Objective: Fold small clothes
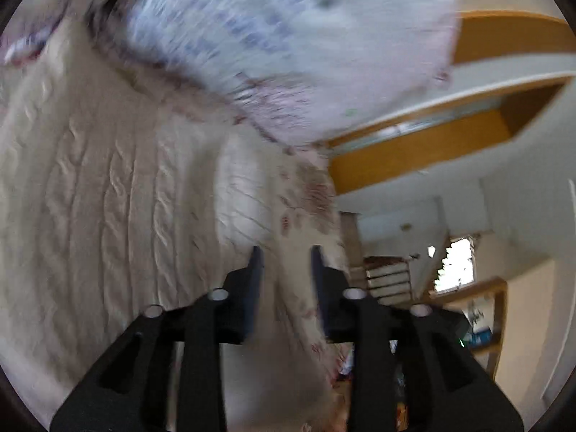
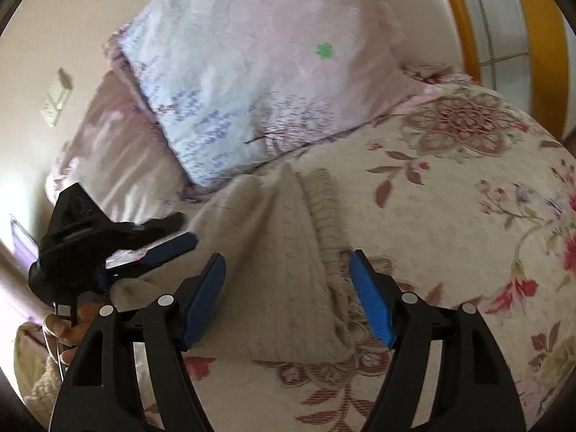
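A cream cable-knit garment (image 2: 288, 270) lies bunched on the flowered bedspread (image 2: 468, 216); it fills the left of the blurred left wrist view (image 1: 108, 198). My right gripper (image 2: 288, 262) is open, its blue pads either side of the knit, just above it. My left gripper (image 1: 284, 252) is open with nothing between its fingers; in the right wrist view it (image 2: 176, 237) hovers over the garment's left edge, held by a hand.
A pale floral pillow (image 2: 252, 72) and a pink pillow (image 2: 118, 151) lie at the head of the bed. A wooden door frame (image 1: 414, 158), stairs (image 1: 388, 273) and a window (image 1: 457, 266) lie beyond the bed edge.
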Available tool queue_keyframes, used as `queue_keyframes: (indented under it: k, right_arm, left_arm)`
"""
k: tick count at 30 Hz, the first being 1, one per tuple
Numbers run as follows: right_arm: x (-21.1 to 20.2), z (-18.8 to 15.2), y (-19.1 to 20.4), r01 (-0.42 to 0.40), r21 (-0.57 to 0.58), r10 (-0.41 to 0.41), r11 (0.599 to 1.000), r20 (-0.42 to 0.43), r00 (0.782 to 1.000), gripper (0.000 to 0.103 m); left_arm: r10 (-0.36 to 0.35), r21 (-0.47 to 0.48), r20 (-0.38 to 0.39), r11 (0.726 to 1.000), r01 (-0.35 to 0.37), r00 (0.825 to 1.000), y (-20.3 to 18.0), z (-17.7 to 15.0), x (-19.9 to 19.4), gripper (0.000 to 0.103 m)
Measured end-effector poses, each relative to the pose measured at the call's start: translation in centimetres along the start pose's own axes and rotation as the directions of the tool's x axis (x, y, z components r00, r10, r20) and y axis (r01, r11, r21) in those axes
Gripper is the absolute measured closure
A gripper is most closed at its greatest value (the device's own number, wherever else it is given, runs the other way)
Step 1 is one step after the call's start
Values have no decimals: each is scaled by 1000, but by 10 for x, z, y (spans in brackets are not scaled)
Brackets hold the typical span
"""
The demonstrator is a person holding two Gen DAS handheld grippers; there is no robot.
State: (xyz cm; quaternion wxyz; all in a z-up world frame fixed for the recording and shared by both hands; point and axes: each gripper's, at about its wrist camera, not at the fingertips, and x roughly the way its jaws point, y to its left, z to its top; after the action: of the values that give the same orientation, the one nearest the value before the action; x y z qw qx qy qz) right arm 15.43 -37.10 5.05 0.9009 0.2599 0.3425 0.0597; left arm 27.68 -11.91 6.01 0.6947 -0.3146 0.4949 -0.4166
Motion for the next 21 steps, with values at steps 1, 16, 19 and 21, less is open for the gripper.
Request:
queue_keyframes:
  k: [1,16,19,21]
  right_arm:
    - [2,3,1,-33,8,33,999,-14,999,30]
    - [112,34,9,-158,199,213,967,-300,930,47]
    - [121,38,14,-171,187,223,967,-302,927,54]
    - [129,40,14,-158,188,210,969,-304,929,66]
  left_arm:
    - [1,21,22,1000,-1,1000,-4,-2,-11,46]
    - [390,-14,136,920,-392,911,75,-3,-96,37]
    - [390,2,108,920,-392,915,76,-1,-84,36]
    - [389,5,102,920,-392,916,78,-1,-78,32]
